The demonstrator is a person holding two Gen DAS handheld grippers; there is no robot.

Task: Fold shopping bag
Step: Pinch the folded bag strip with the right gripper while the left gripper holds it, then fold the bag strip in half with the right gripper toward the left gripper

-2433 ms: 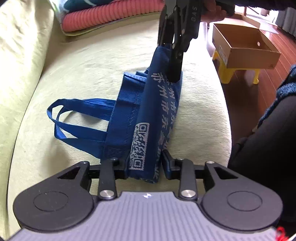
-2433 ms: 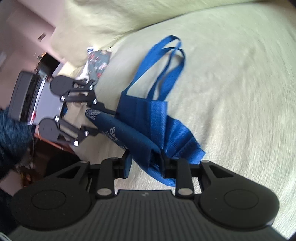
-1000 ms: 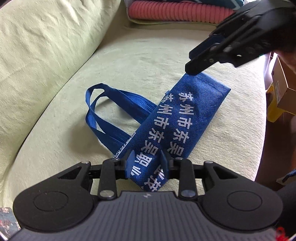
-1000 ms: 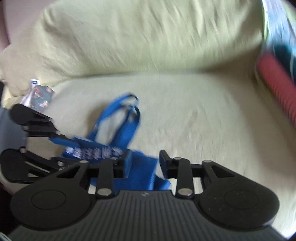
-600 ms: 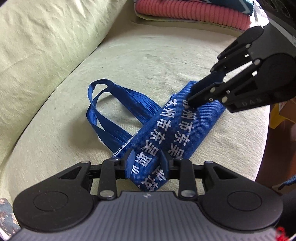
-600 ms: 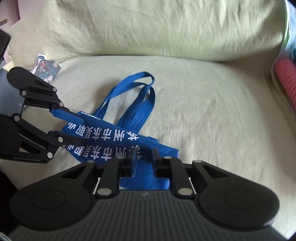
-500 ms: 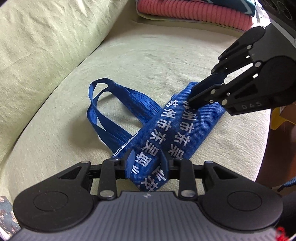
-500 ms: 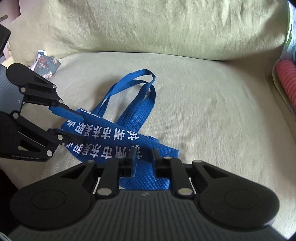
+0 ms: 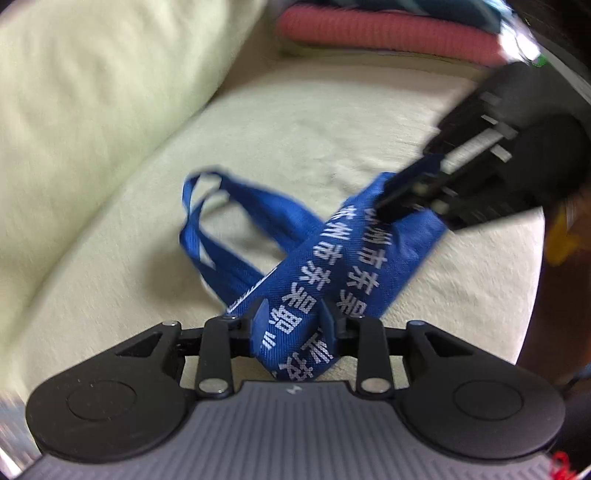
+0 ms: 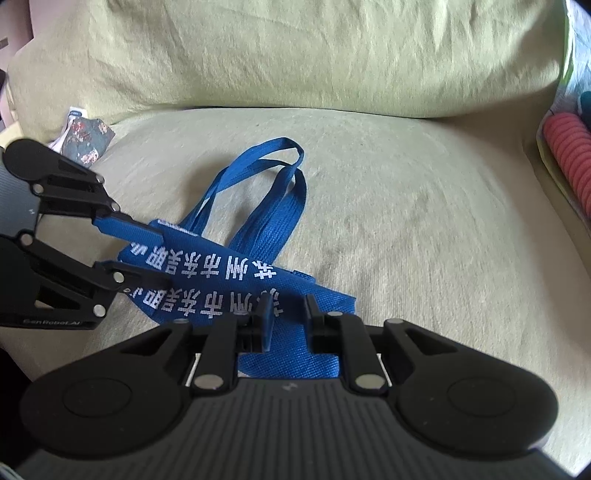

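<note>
The blue shopping bag (image 9: 354, 258) with white Chinese print lies folded into a narrow strip on the pale green sofa seat (image 9: 295, 122); its two handles (image 9: 207, 206) loop out toward the backrest. My left gripper (image 9: 291, 314) is shut on one end of the strip. My right gripper (image 10: 286, 306) is shut on the other end of the bag (image 10: 221, 273). The right gripper also shows in the left wrist view (image 9: 410, 192), and the left gripper in the right wrist view (image 10: 147, 254). The handles (image 10: 273, 184) lie flat on the seat.
The sofa backrest cushion (image 10: 295, 55) runs behind the bag. A rolled pink ribbed item (image 9: 388, 29) lies at the seat's far end and also shows in the right wrist view (image 10: 569, 155). A small printed packet (image 10: 83, 136) lies at the seat's other end.
The right gripper let go of the lifted bag, came back and shut on the far end of the folded strip. The left gripper kept its hold. Now the left view is blurred by motion.
</note>
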